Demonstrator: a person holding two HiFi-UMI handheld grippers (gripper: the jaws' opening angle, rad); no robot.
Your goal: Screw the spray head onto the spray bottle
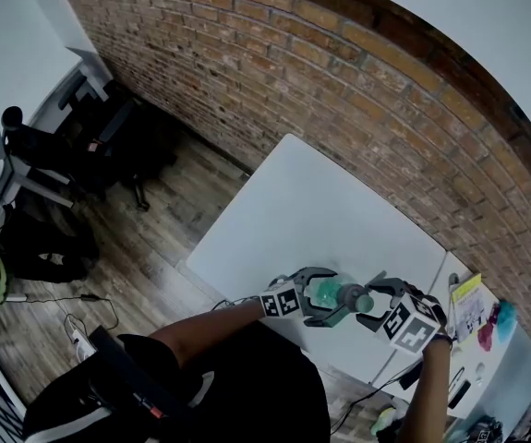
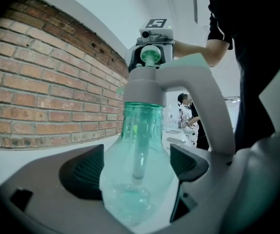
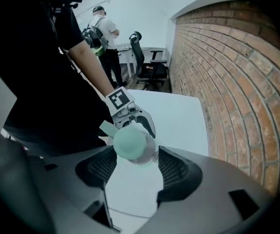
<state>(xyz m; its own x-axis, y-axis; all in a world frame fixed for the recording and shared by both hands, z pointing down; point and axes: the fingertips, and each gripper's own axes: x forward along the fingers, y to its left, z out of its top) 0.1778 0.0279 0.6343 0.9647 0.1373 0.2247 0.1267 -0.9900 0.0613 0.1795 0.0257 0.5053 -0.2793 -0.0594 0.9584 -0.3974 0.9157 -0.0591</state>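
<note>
Head view: spray bottle is tiny and mostly covered by both tongs. It is in the air above the near edge of the white tabletop, not resting on it. Brick wall runs behind.

Left gripper view: left tongs are spread wide and pinching the clear green bottle across its fat body, both ribbed pads against the plastic. The bottle's base is close to the lens and blurred, its neck points away. The dip tube shows through the wall. The grey spray head sits on the neck. Its collar covers the thread, so can't tell how far it is screwed on. A pale grey arc curves down to the right of the head; can't tell if it is the trigger or part of the tongs. The right tongs are seen head-on past the head, their tips hidden behind it.

Right gripper view: right tongs look straight down on the top of the spray head, a pale green disc with a grey rim. The pads sit on either side, closed on the head. The bottle is almost fully hidden behind the head. The left tongs show just beyond, partly cut off by it. The person's dark clothing blocks the left of this view.
</note>
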